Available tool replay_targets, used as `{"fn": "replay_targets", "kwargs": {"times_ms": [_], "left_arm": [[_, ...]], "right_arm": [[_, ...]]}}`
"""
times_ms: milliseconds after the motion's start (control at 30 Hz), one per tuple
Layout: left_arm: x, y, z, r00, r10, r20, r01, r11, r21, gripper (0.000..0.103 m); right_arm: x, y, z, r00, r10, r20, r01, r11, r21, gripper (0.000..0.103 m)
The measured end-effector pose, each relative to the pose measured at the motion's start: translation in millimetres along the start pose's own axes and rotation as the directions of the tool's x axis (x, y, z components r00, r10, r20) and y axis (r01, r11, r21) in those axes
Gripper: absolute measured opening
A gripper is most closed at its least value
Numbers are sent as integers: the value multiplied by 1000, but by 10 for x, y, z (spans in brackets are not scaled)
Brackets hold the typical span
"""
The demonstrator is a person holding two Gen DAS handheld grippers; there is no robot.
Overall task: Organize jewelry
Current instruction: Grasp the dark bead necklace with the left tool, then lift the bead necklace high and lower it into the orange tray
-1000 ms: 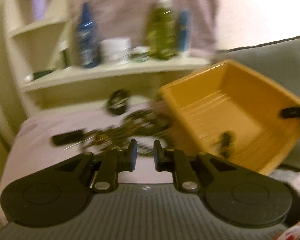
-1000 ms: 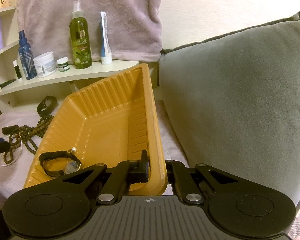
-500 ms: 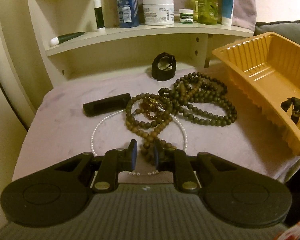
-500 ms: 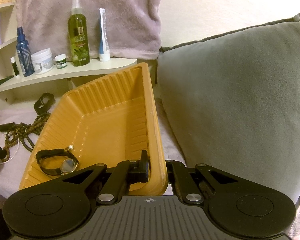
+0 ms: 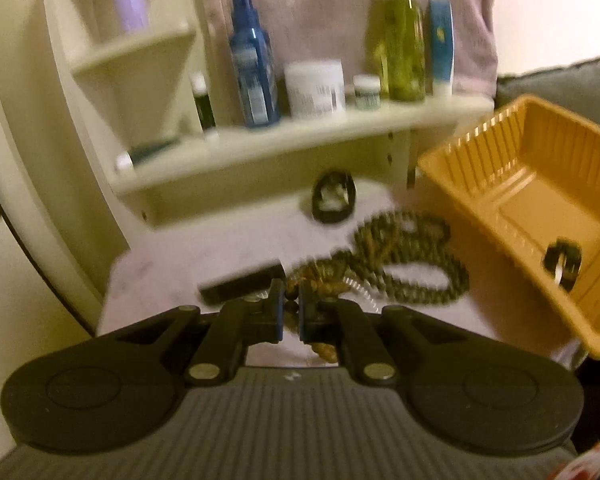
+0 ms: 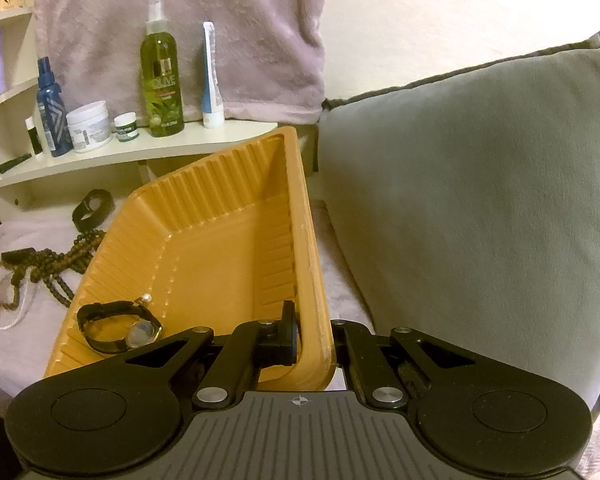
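Mid-pickup: left gripper [image 5: 290, 312] clenched on the brown bead strand [image 5: 404, 268], right gripper [image 6: 314, 336] clamping the orange tray [image 6: 220, 248] rim; next, likely carrying beads rightward into it.

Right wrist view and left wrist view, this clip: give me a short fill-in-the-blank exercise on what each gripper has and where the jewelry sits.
1. The right gripper is shut on the rim of the orange ____.
2. Inside the tray lies a black-strapped ____.
3. The brown bead necklaces lie on the pinkish cloth, ____ the tray.
4. The left gripper is shut on brown ____.

Missing words: tray; watch; outside; beads
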State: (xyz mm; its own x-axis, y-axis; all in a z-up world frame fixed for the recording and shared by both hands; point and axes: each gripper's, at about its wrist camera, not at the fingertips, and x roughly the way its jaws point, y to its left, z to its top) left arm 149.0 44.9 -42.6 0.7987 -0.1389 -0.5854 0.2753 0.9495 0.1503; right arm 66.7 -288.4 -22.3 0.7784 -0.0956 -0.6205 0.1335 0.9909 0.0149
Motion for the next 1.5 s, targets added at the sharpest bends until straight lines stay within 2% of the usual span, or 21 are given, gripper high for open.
{"fn": "replay_targets", "kwargs": {"times_ms": [400, 767, 1200, 1500], "left_arm": [[-391, 182, 700, 989, -18, 147, 9, 998, 63, 6], [-673, 178, 1192, 967, -28, 255, 0, 994, 111, 6], [-893, 112, 1523, 945, -45, 323, -2, 990, 144, 6], [-1027, 11, 1735, 930, -93, 356, 37, 986, 163, 6]], "right_arm": [[-36, 4, -9, 1000, 4, 13, -4, 1000, 2, 4], [-34, 5, -8, 1000, 7, 19, -7, 1000, 5, 4], [-54, 3, -7, 1000, 12, 29, -12, 1000, 13, 5], [-51, -1, -5, 999, 15, 32, -15, 1000, 20, 5]]}}
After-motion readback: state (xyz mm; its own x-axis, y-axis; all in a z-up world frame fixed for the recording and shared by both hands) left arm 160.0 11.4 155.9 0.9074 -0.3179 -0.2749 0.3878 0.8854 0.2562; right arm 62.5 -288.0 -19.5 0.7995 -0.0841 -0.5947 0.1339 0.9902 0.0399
